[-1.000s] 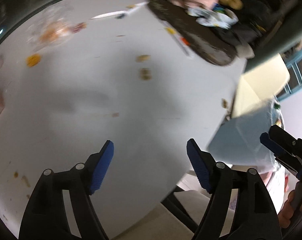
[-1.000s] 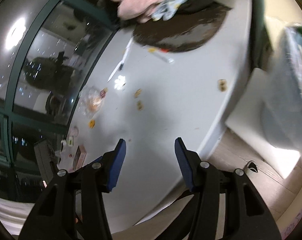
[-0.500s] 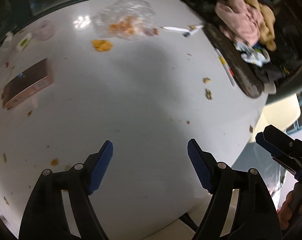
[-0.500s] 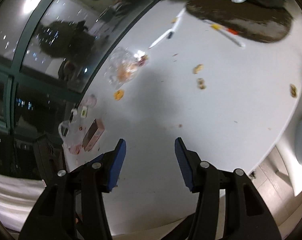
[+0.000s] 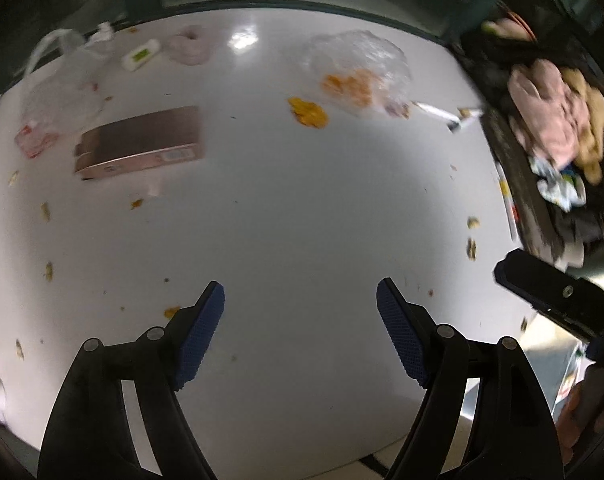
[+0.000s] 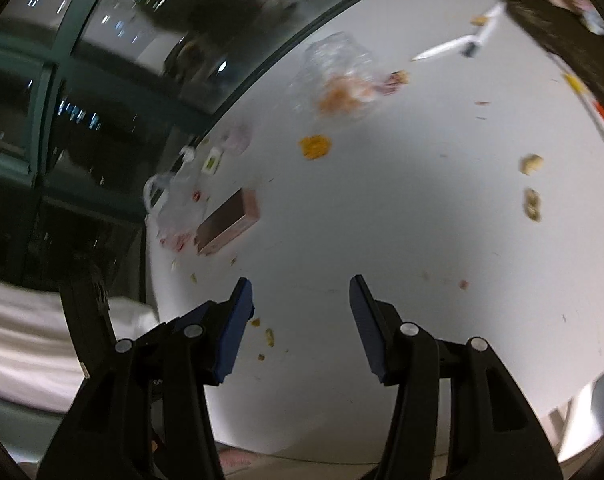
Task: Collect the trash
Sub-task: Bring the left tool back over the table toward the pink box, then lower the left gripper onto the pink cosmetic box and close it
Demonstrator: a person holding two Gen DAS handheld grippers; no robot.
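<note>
- We hold two grippers over one round white table (image 5: 302,220), glossy top, dotted with small crumbs.
- left gripper (image 5: 300,308): jaws spread wide, nothing between the ribbed blue pads (image 5: 200,340), hovering above bare tabletop at 6 o'clock in its view.
- right gripper (image 6: 301,300): jaws also spread, empty; its black body shows at 3 o'clock in the left wrist view.
- Trash, all lying on the table:
- One flat rectangular pink-brown carton (image 5: 140,142), lying on its broad face at 10 o'clock.
- Two clear plastic bags: crumpled bag (image 5: 360,68) at 1 o'clock with orange scraps inside; handled bag (image 5: 60,80) at 10–11 o'clock, just beside the carton, red-printed wrapper inside.
- One orange peel piece (image 5: 307,111), ragged, just beside the crumpled bag, apart from it.
- One small white sachet (image 5: 141,54) with green label, one pale pink round blob (image 5: 190,45) next to it; too blurred to tell material.
- One white pen-like stick (image 5: 442,113) at 2 o'clock.
- Two tan crumbs (image 6: 531,182) at 3 o'clock in the right wrist view.
- One dark tray (image 5: 514,168) at the table's edge, heaped with pink cloth (image 5: 546,120).
</note>
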